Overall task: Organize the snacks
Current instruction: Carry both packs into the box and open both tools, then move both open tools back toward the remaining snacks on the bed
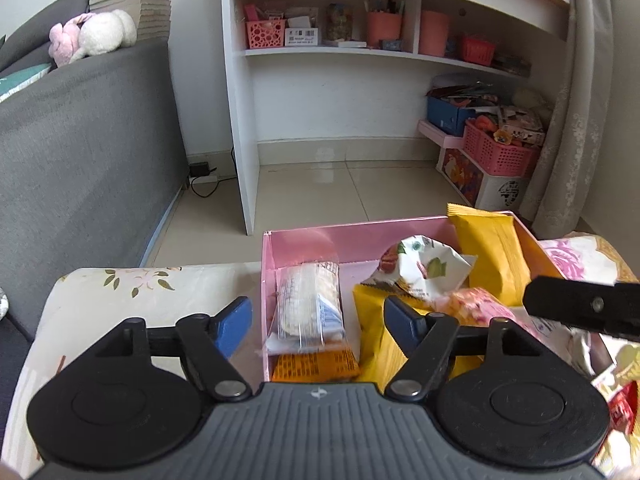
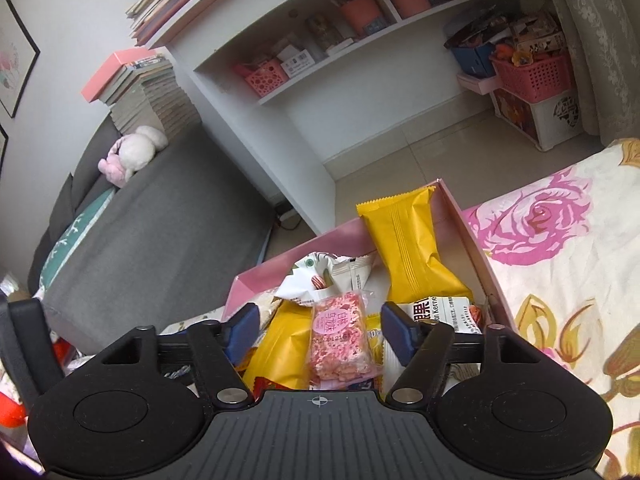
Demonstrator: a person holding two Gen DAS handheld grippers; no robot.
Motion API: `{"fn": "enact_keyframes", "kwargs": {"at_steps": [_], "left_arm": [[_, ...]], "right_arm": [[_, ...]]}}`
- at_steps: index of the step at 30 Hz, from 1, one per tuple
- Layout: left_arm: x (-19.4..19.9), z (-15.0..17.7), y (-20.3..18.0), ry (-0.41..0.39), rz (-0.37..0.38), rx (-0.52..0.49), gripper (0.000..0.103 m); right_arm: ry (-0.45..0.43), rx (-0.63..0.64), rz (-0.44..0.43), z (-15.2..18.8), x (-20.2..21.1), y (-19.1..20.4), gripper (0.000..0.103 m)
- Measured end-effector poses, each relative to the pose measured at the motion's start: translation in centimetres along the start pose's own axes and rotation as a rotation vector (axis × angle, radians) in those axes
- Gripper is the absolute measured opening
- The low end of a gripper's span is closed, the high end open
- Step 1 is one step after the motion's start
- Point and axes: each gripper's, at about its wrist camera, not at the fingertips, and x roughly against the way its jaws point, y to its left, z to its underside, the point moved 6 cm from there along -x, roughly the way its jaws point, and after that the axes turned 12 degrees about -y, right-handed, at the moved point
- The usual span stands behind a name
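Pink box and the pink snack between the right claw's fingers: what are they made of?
Pink box: likely thin cardboard, slightly glossy, with straight folded walls and sharp edges. Pink snack: clear shiny plastic film wrapper over a crumbly pink bar, seemingly puffed grain.

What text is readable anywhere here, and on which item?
"Kernel", partly cut off: white nut packet.
Chinese characters, round label: pink crispy bar.
Printed digits below that label: too blurred to read.
Boxes on the shelf: print too small.
Orange packet: text blurred.

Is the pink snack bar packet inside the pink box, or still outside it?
Inside. The pink snack bar packet lies on the other snacks within the pink box, between the right gripper's open fingers, not gripped.
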Motion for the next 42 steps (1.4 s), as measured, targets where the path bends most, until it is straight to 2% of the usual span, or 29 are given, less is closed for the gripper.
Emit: {"fn": "enact_keyframes", "kwargs": {"at_steps": [10, 20, 26, 30, 35, 42], "left_arm": [[3.3, 1.2, 0.3, 0.024, 0.031, 0.010, 0.080], [6.7, 2.9, 0.4, 0.048, 0.046, 0.042, 0.094], [8.2, 4.5, -0.1, 0.084, 0.079, 0.047, 0.097], [9.3, 6.0, -0.7, 0.093, 0.102, 0.020, 0.099], [10.7, 7.9, -1.8, 0.107, 0.153, -0.021, 0.100], [12.1, 9.7, -4.3, 0.083, 0.232, -0.096, 0.102]], "right_arm": [[0.015, 0.075, 0.037, 0.3, 3.7, 1.1, 0.081], [0.035, 0.120, 0.053, 0.8, 7.5, 1.7, 0.091], [0.048, 0.148, 0.074, 1.8, 9.5, 1.2, 0.094], [0.054, 0.189, 0.066, 3.3, 10.8, 0.4, 0.096], [0.054, 0.310, 0.066, 4.5, 12.2, -0.7, 0.096], [0.061, 0.317, 0.103, 4.9, 13.3, -3.4, 0.097]]}}
